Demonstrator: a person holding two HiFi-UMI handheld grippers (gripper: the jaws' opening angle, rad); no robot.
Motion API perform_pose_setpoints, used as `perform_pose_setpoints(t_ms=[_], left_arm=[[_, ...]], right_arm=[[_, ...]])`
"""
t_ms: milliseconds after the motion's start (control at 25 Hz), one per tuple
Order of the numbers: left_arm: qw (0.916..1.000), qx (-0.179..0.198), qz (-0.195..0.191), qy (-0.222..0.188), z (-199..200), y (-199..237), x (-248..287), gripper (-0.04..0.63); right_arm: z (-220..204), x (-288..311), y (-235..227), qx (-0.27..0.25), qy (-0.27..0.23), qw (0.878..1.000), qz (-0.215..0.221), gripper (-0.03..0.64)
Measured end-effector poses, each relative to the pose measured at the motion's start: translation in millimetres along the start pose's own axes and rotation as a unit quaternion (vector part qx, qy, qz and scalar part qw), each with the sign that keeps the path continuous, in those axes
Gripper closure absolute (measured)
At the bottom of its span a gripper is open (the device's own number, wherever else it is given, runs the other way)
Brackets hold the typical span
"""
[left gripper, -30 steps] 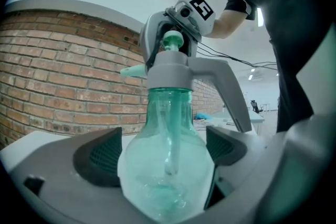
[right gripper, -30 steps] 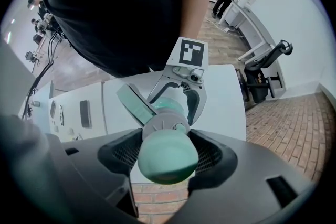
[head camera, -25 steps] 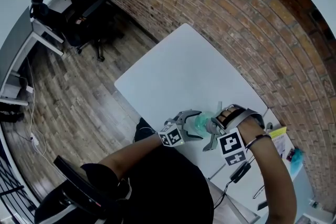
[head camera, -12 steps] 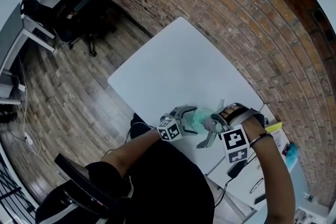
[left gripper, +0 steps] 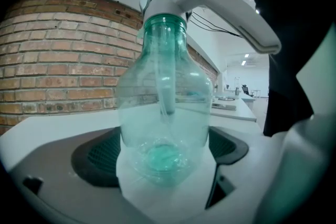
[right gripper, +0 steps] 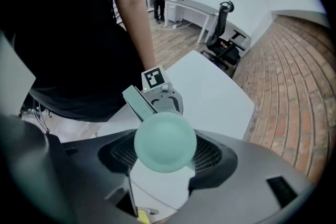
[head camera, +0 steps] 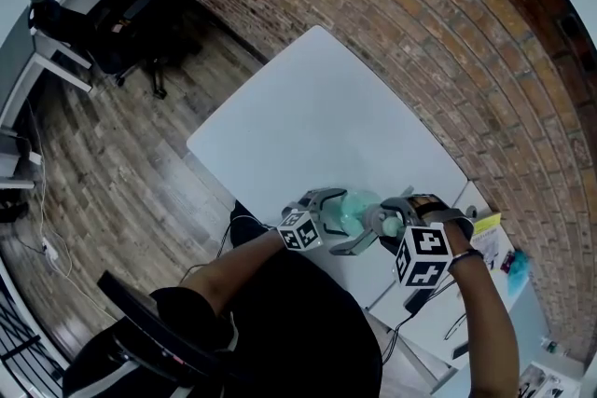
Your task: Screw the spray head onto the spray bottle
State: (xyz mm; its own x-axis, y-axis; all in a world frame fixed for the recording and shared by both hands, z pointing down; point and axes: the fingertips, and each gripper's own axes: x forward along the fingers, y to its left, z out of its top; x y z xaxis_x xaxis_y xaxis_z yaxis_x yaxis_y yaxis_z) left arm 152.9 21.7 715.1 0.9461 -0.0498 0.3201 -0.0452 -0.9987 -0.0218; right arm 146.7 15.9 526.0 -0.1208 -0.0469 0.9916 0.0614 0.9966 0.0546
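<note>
Farthest left in the head view lies wooden floor, with office chairs near the top corner, well apart from the work. The white surface stands bare across its whole middle. Its left and near edges drop to the floor, and its far edge runs close along the brick wall.

The left claw sits at the surface's near corner, just in front of the person's body. It is clamped on the belly of the spray bottle, which lies sideways between the two claws. I cannot tell whether the bottle touches the surface.

The left gripper view alone shows the grip. Both dark pads press the clear green bottle's lower body, and the dip tube runs up inside it. The spray head sits on the neck with its white trigger arm reaching right.

The right claw meets the bottle's top end over the surface's near edge. Its own view shows the spray head end-on as a pale green disc wedged between the closed-in pads. Only this view looks back along the bottle to the left claw's marker cube, with the open surface beyond it.
</note>
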Motion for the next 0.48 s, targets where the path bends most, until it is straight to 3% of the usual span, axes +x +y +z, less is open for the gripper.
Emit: perform_pose_setpoints(t_ms=[480], left_arm=[[1.0, -0.006, 0.003, 0.003, 0.7, -0.2, 1.2, 0.08]], right_arm=[[-1.4, -0.8, -2.9, 0.136, -0.042, 0.99, -0.01, 0.341]])
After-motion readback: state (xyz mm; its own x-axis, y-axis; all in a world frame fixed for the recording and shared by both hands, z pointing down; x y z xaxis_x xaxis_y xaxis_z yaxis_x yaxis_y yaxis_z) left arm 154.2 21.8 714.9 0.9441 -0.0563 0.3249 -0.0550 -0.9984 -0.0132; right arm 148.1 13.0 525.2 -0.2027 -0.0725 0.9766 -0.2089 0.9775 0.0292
